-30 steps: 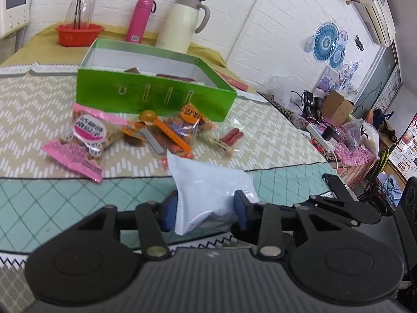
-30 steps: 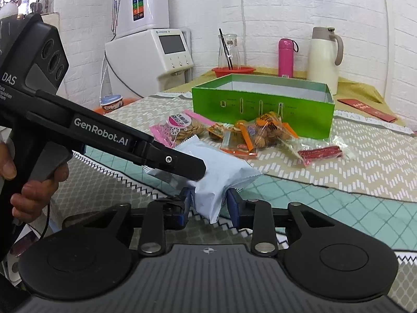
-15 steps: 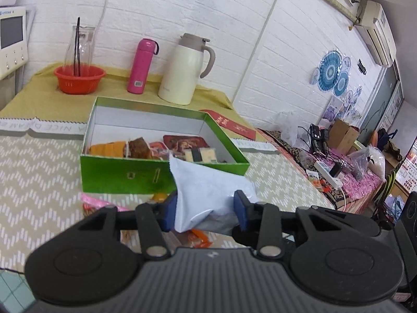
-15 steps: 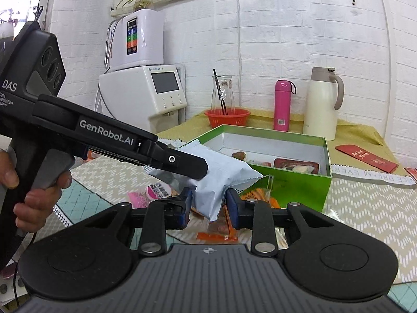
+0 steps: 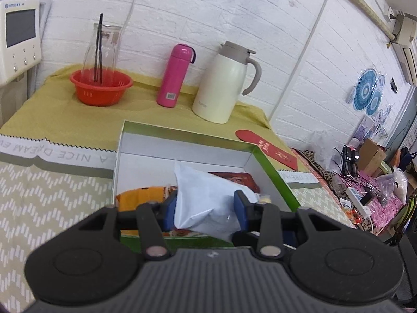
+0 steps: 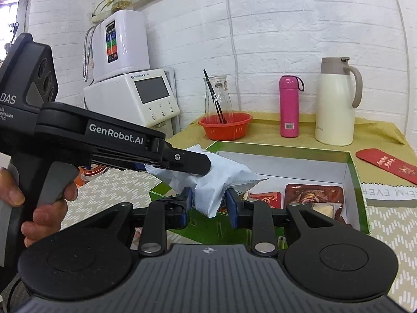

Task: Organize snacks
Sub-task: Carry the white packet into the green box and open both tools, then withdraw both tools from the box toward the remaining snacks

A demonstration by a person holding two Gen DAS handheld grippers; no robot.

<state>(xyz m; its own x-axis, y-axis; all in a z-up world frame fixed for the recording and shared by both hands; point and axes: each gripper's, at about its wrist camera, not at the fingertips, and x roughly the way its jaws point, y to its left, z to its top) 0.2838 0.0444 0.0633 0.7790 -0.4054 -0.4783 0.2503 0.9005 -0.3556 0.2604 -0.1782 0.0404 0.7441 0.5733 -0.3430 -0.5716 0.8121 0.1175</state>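
Box rim: the green box stands open-topped on the worktop, white inside, its near wall just under both tongs and its far wall toward the yellow cloth.
Box contents: an orange packet fills the near-left part; a red packet and a pale wrapped piece lie at the right end; the back half of the floor is bare white.
Open room: bare patterned worktop spreads to the left of the box; behind it the red bowl, pink flask and cream jug stand well apart from the rim, near the brick wall.
Right edge: a red envelope lies just beyond the box's far-right corner.
White pouch: the white snack pouch hangs in the air above the near part of the box, touching neither floor nor walls as far as can be seen.
Left tongs: the left tongs pinch the pouch, blue pads pressed into its two sides.
Right tongs: the right tongs clamp the lower end of the same pouch, set narrow around it.
Crossing: in the right wrist view the left tongs reach in from the left, a hand on the grip.
Pouch axis: its long axis runs slantwise between the two grips; in the right wrist view the crimped end points right over the box.
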